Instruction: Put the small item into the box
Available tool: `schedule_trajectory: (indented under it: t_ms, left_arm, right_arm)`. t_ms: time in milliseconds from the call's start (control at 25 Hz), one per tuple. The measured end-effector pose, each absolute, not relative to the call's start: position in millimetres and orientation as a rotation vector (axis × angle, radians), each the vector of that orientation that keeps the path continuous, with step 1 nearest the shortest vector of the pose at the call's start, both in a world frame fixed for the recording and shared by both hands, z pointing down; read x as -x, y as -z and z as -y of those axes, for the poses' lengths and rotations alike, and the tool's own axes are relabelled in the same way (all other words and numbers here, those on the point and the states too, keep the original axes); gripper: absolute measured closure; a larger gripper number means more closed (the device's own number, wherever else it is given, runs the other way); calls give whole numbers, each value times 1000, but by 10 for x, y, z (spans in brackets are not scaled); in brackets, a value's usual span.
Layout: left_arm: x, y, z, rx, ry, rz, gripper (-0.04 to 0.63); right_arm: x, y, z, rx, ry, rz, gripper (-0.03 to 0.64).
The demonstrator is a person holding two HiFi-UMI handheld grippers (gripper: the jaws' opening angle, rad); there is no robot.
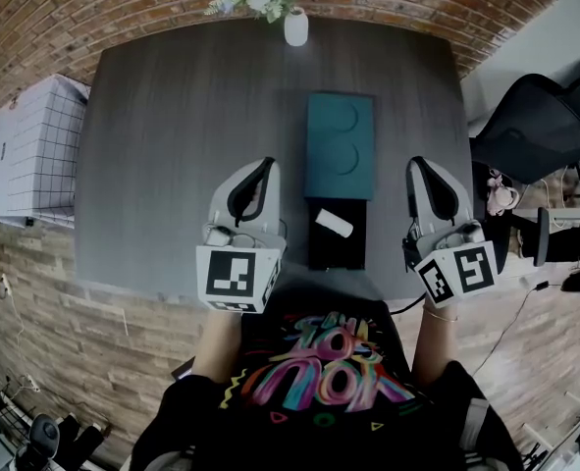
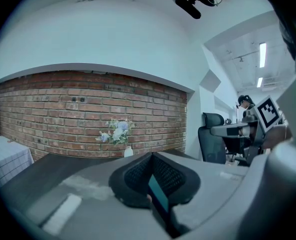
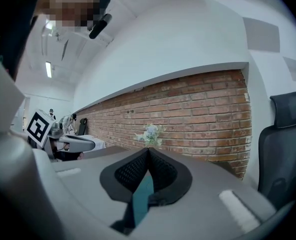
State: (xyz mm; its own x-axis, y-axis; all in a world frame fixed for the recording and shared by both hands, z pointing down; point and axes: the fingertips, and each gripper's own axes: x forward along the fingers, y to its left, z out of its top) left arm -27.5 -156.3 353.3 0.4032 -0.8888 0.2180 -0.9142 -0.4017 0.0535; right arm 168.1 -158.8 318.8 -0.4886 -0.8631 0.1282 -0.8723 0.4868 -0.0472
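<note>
An open black box (image 1: 320, 253) lies on the dark table (image 1: 172, 165) near its front edge, and a small white item (image 1: 334, 223) rests inside it. A teal lid (image 1: 340, 145) lies flat just beyond the box. My left gripper (image 1: 267, 162) hovers left of the box and my right gripper (image 1: 414, 161) hovers right of it, both above the table. Each is shut with nothing between its pads. In the left gripper view the left gripper (image 2: 151, 156) has its jaws pressed together, and in the right gripper view so does the right gripper (image 3: 148, 151).
A white vase of flowers (image 1: 295, 26) stands at the table's far edge before a brick wall. A white gridded cabinet (image 1: 25, 150) stands left of the table, and a black office chair (image 1: 545, 126) to its right. The person's torso is at the front edge.
</note>
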Motion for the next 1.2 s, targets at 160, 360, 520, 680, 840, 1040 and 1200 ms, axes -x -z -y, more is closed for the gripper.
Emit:
schedule_trajectory:
  t_ms: [160,360,520,680,840,1040,1200]
  left_arm:
    - [301,-3535,1548,-2476,-229,1615,594]
    - [304,-3503,1542,-2483,-219,1605,594]
    - [307,-3497,1538,-2510,-223,1608,594]
    - [317,-3492,1525,-2495,-218,1605,594]
    - [336,-3494,1517,-2490,-219,1607,594]
    - [333,-3474,1508,-2488,-214,1609,594]
    - [348,-3464,1506,-2491,-224,1615,594]
  right_arm:
    - [-1624,-3222,1550,-1518,-169,2628,615]
    - [-1537,-3247,1516,-1486,-183,2632,615]
    - [-1515,-3259,1507,-1470,-195,2637,615]
    - [-1500,-3262,1496,-1468,-204,2639,615]
    - [-1488,-3267,1486,-1468,-211,2644,616]
    - [-1492,-3260,1469,-1466,-218,2644,616]
    - [-1486,-3261,1462,-1458,-226,2644,617]
